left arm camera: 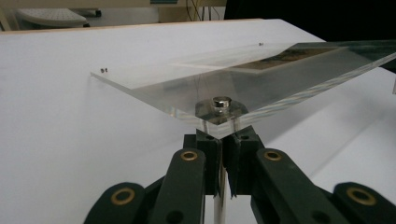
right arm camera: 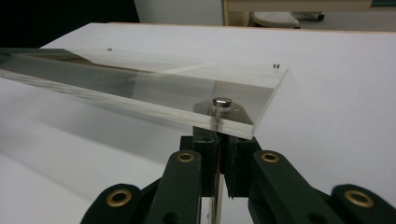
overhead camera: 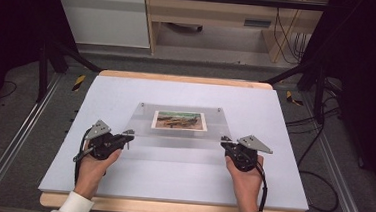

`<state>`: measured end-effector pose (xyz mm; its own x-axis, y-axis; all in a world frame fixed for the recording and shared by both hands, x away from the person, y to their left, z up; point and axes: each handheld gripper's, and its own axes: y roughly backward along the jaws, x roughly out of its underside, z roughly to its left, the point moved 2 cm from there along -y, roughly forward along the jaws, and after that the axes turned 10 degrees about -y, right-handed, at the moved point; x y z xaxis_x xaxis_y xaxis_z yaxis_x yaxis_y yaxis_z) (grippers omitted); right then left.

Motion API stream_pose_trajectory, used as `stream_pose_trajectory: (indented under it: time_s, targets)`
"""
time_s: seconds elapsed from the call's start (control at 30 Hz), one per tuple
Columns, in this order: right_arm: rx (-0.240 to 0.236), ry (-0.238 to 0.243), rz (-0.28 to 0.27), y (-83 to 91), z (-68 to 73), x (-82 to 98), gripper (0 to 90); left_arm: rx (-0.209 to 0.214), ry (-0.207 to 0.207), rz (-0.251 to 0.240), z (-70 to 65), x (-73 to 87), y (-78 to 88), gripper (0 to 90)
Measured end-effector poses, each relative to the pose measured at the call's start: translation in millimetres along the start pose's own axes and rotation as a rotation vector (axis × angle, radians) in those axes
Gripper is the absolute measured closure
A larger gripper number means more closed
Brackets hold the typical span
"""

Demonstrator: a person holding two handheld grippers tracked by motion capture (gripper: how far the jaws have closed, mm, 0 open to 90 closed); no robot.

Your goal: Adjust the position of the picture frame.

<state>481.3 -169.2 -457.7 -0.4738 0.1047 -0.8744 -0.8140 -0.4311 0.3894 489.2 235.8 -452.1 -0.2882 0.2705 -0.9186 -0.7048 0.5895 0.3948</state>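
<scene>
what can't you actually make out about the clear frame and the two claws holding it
- What each claw grips: in the left gripper view the left claw closes under the acrylic frame on something thin, hidden by the frame's corner and the jaws. The right claw shows likewise in its own view.
- The photo: too small in the high view for details.
- Far corner studs: tiny specks.
</scene>
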Motion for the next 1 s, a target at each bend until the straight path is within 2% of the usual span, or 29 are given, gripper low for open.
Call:
stream_pose_trajectory:
  time_s: [0.3,0.43,0.5,0.77,1.0]
  targets:
    - [-0.024,0.001,0.064,0.1,-3.6,4.4,84.9,0.009,0.003,0.033,-1.4,5.8,-1.8,84.0]
    - [-0.022,-0.011,0.059,-0.9,-2.9,10.9,84.9,-0.002,0.016,0.052,0.9,9.3,-5.3,83.9]
    - [-0.011,0.006,0.063,-2.1,-1.1,13.7,84.9,0.002,0.025,0.055,2.3,11.2,-6.5,84.0]
    - [0.01,0.012,0.063,-2.1,-4.3,14.1,85.0,0.008,0.01,0.074,-2.8,13.0,-11.9,84.0]
    - [0.027,-0.005,0.068,-1.8,-11.6,16.6,85.0,0.013,-0.005,0.098,-8.1,14.6,-17.8,83.9]
